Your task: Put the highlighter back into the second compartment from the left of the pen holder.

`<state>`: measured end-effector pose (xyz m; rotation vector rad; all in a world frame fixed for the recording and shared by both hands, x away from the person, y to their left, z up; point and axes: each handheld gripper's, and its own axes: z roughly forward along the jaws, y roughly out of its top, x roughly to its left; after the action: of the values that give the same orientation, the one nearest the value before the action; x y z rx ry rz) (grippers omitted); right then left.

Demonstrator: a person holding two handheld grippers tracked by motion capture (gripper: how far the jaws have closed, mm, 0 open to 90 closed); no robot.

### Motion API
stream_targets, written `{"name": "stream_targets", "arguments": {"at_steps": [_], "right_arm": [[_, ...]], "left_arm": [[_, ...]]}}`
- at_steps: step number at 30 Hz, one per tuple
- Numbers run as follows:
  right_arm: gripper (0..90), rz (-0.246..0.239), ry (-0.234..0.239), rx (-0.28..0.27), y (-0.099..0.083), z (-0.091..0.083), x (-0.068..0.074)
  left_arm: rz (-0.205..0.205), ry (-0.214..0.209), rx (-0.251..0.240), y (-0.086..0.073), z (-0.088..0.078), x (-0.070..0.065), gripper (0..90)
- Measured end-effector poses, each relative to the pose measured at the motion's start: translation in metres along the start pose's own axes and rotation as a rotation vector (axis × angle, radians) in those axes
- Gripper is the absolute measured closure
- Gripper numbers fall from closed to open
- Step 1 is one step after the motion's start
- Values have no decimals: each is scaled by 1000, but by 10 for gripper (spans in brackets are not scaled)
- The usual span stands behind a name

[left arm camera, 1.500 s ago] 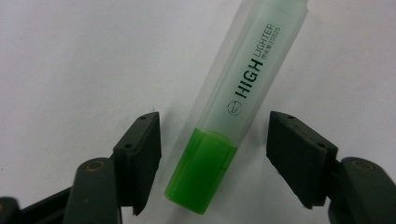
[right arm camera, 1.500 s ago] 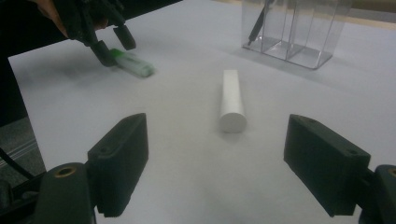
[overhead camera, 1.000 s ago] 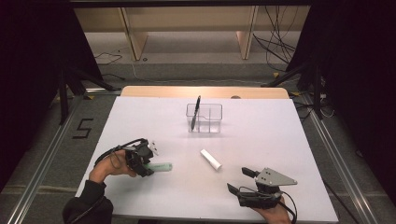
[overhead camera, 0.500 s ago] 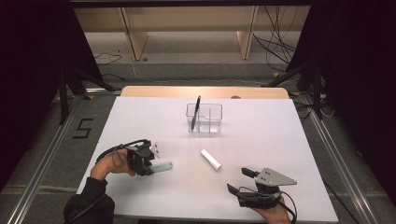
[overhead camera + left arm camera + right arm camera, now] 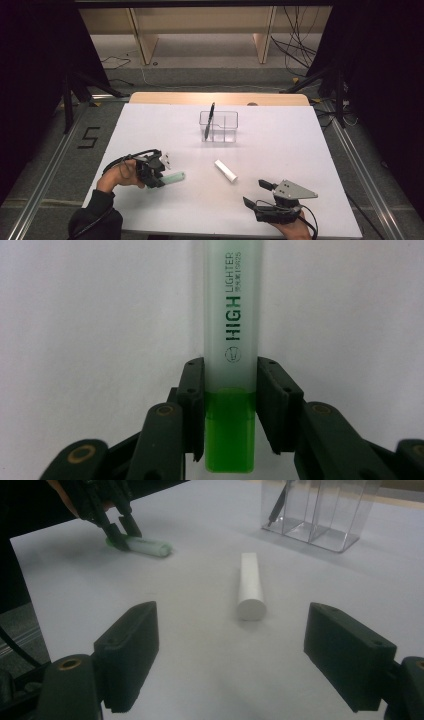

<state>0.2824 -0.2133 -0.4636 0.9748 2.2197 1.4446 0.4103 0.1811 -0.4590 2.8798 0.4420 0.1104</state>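
From the high view, one green highlighter [image 5: 175, 177] lies at seven o'clock on the white table [image 5: 280, 150], clamped by the left gripper [image 5: 159, 174], whose jaws have just been closing; one white cylinder [image 5: 225, 171] lies at centre, one clear organiser [image 5: 219, 126] holding one black pen [image 5: 209, 120] stands at twelve, and the right gripper [image 5: 257, 192] rests at five. Dark curtains surround the table. In the left gripper view, both pads [image 5: 192, 390] press the highlighter [image 5: 231, 340]. In the right gripper view, the jaws gape wide, the cylinder [image 5: 250, 584] lying ahead at twelve.

"HIGH LIGHTER" on the highlighter [image 5: 231, 340]; "5" on the floor [image 5: 30, 165]
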Motion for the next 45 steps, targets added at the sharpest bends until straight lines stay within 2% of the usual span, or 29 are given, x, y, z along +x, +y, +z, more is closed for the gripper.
{"name": "stream_targets", "arguments": {"at_steps": [4, 7, 15, 20, 26, 34, 38, 39, 45], "right_arm": [[229, 1, 0, -1, 0, 0, 0], [229, 0, 0, -2, 0, 0, 0], [229, -5, 1, -8, 1, 0, 2], [230, -26, 3, -8, 3, 1, 5], [229, -46, 5, -6, 5, 3, 11], [230, -96, 4, 3, 8, 9, 20], [229, -127, 5, 8, 10, 12, 26], [229, -138, 2, 9, 11, 13, 27], [230, -209, -9, 27, 14, 19, 37]], "left_arm": [[-46, -8, -28, 0, -4, 1, 665], [-63, -6, -43, 2, -7, 0, 665], [-100, -47, -76, 13, -16, -7, 666], [-94, -48, -96, 22, -21, -12, 665], [-112, -84, -112, 35, -22, -21, 665], [-95, -108, -114, 53, -25, -36, 666], [-79, -125, -117, 61, -26, -43, 666], [-89, -131, -127, 63, -26, -45, 665], [-82, -147, -121, 73, -24, -53, 665]]}}
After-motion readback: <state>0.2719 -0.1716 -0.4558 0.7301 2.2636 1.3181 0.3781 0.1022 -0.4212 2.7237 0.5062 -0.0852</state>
